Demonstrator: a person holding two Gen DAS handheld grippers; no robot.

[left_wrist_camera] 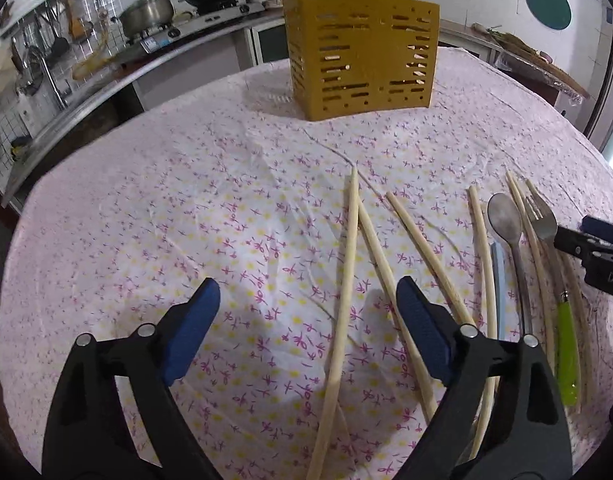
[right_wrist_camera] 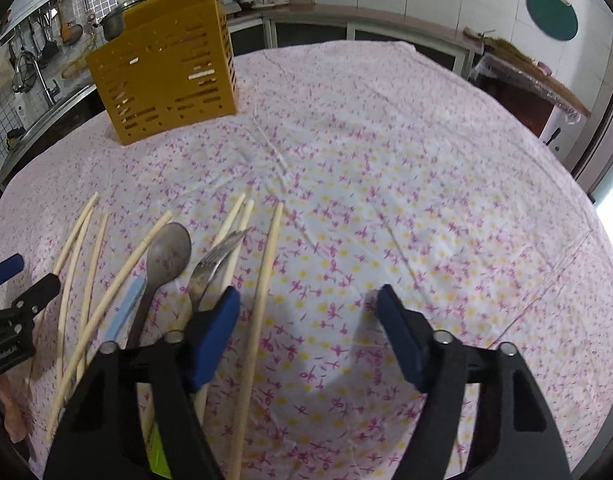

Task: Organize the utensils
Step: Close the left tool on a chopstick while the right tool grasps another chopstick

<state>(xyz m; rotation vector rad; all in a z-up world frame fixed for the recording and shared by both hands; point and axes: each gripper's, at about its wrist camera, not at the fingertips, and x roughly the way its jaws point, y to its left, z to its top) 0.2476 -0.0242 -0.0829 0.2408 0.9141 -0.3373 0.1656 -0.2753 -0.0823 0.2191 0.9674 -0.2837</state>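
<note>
Round table covered by a floral tablecloth (left_wrist_camera: pixel 186 208), seen from both wrist cameras. The left gripper (left_wrist_camera: pixel 306 320) hovers above the cloth with its blue-padded jaws spread wide and nothing between them; its right finger (left_wrist_camera: pixel 422 332) overlaps, in this view, the lower part of a crossed pair of chopsticks (left_wrist_camera: pixel 348 264) lying on the cloth. The right gripper (right_wrist_camera: pixel 308 334) is likewise spread apart and holds nothing; a single chopstick (right_wrist_camera: pixel 262 300) runs just inside its left finger (right_wrist_camera: pixel 214 336), and whether the two touch cannot be told. The loose utensils lie together on the near side of the table, between the two grippers: several pale chopsticks fanned out, a metal spoon (right_wrist_camera: pixel 166 256) with its bowl pointing away from the cameras, a fork (right_wrist_camera: pixel 210 268) with a green handle (left_wrist_camera: pixel 566 352) resting across chopsticks just beside the spoon, and a light-blue flat strip (right_wrist_camera: pixel 124 308) beside the spoon's handle. A yellow slotted utensil holder (left_wrist_camera: pixel 362 60) stands upright at the far side of the table, well apart from the loose utensils; pale sticks show through its slots. Kitchen counter with a steel pot (left_wrist_camera: pixel 148 16) in the background.
</note>
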